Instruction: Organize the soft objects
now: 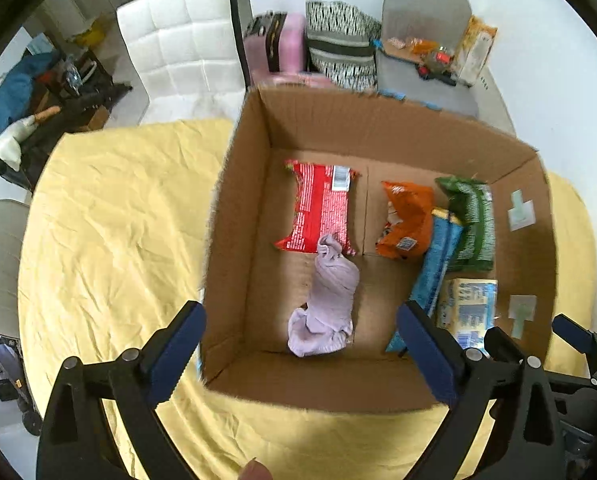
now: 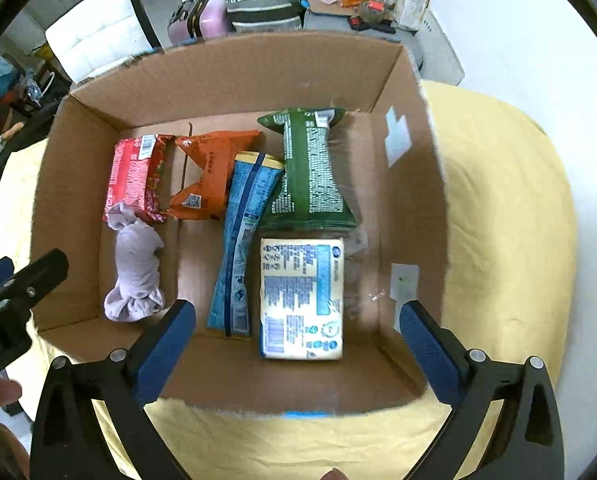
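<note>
Inside: five packets (image 2: 302, 298), one sock (image 2: 136, 268).

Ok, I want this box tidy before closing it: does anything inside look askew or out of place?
Mostly the crumpled lilac cloth, lying unfolded with one end over the red snack packet. The long blue packet also lies slanted, its top tucked under the green bag. Nothing looks spilled or torn.

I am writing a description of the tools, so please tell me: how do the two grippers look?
Both look alike. The left gripper and the right gripper have black plastic frames with triangular cut-outs and round silver pins at the joints. Each finger carries a long dark blue textured pad. White lettering shows on one black body; no cables are visible.
</note>
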### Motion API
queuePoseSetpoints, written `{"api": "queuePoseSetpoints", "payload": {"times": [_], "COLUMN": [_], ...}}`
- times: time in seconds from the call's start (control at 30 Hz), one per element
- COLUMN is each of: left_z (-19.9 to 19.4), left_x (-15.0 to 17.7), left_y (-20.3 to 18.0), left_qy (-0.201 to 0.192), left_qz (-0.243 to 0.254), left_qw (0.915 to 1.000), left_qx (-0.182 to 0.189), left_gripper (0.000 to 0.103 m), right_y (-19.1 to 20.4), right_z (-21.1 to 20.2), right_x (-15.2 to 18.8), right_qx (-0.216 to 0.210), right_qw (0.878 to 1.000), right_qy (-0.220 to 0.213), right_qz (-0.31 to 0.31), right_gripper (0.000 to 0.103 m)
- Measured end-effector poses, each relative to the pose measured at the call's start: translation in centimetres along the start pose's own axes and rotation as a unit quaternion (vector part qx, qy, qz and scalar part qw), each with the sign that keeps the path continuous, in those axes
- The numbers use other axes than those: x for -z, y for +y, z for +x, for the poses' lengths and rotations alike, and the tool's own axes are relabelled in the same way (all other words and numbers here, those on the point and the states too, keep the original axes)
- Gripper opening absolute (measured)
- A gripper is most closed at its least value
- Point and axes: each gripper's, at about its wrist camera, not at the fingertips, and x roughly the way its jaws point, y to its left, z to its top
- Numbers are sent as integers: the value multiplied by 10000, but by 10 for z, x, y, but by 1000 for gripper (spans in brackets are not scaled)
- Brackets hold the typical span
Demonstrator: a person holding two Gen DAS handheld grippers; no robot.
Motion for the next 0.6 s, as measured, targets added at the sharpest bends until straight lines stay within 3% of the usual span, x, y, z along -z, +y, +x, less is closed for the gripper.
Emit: {"api": "queuePoseSetpoints", "payload": {"times": [0.27, 0.6], "left_z": [-89, -209], "left_x": [33, 87], "left_y": [1, 4], "left_qy": [-766, -1597], "left_qz": [-26, 102], "left_qw": [9970, 9871], "left_qx": [78, 67], "left_gripper": [98, 98], "right_y": [-13, -23], "right_z": [-80, -214], "right_x": [36, 110], "right_qx": [-104, -297], "right_qw": [9979, 9854], "right_qy": [-643, -1676], "right_qz": [40, -88], "right_gripper": [103, 103]}}
